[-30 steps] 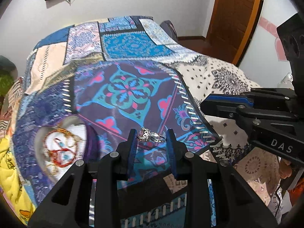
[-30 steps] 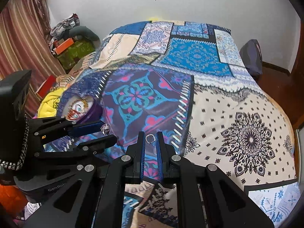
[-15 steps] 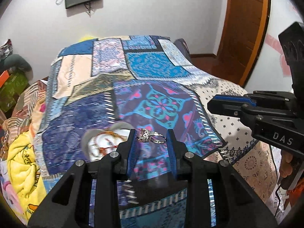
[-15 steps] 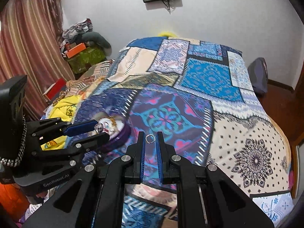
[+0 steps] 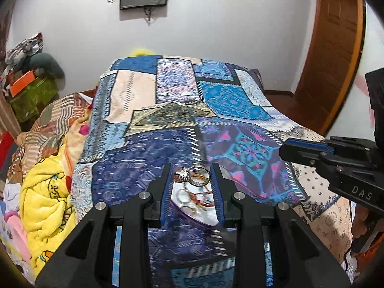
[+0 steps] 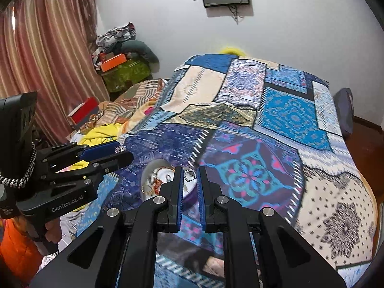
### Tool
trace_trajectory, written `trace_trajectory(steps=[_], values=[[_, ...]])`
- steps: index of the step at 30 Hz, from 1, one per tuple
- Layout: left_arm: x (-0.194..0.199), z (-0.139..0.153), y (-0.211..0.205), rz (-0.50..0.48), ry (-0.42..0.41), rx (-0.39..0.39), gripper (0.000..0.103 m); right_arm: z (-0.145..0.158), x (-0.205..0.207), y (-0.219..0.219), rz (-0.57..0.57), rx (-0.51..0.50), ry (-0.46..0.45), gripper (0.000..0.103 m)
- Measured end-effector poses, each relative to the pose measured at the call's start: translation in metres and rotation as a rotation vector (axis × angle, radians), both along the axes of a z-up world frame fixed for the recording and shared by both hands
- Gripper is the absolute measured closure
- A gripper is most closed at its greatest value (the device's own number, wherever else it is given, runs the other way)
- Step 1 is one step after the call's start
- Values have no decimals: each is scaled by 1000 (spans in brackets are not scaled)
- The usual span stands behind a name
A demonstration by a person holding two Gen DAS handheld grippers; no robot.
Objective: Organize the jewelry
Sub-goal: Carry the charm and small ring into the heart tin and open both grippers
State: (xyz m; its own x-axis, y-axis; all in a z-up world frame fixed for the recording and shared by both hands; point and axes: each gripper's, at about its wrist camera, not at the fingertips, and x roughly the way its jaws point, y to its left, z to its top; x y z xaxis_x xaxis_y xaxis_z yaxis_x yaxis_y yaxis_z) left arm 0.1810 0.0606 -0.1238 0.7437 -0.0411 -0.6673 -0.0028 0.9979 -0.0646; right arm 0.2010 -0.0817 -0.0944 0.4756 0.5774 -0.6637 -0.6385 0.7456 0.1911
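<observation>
Now: left gripper (image 5: 192, 176) clamped on a stone-set ring (image 5: 191, 178), band lying across the gap between the pads, stone toward the left pad. Right gripper (image 6: 190, 176) nearly closed on a small ring (image 6: 190, 174) pinched at the very tips.

Target, as judged: a round tray (image 5: 206, 213) with a purple rim, on the patchwork bedspread (image 5: 153, 158). It already has rings and a red-and-gold piece in it.

Key relation: in the left view the tray lies directly below and just beyond the fingertips, so the stone ring hangs over its near part. In the right view the tray (image 6: 153, 168) sits under the tips but off to the left, with the jaws covering its right part. Left gripper looks better centred; the right one probably needs a small shift left before release. Both grippers point down at a slant, side by side, the left one (image 6: 120, 152) visible at the left edge of the right view.

Hard to read:
- Tray blurred in both views; count and kind of contents uncertain.
- Height of either ring above the tray cannot be told.
- Tray's near rim hidden behind the left gripper's fingers.
- Small ring tiny; whether it carries a stone is unclear.
- No compartments visible in the tray.

Risk, judged: a ring dropped off-centre could roll onto the busy pattern and be hard to find.
</observation>
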Motion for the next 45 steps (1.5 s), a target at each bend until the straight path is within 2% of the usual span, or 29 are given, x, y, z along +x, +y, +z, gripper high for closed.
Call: trace_trajectory(steps=[4, 14, 20, 28, 36, 39, 45], values=[[2, -7, 8, 3, 12, -12, 73, -7, 2, 13, 25, -3, 15, 93], [13, -51, -2, -43, 107, -19, 73, -33, 14, 33, 51, -22, 80, 93], [17, -64, -3, -54, 126, -22, 73, -44, 22, 44, 68, -36, 110, 93], [18, -64, -1, -57, 116, -25, 73, -55, 24, 56, 98, -54, 137, 93], [15, -65, -2, -57, 122, -8, 72, -55, 22, 60, 105, -81, 145, 91], [13, -63, -2, -52, 122, -6, 71, -50, 21, 58, 98, -73, 141, 84], [2, -50, 0, -37, 101, 0, 70, -29, 11, 49, 79, -59, 91, 83]])
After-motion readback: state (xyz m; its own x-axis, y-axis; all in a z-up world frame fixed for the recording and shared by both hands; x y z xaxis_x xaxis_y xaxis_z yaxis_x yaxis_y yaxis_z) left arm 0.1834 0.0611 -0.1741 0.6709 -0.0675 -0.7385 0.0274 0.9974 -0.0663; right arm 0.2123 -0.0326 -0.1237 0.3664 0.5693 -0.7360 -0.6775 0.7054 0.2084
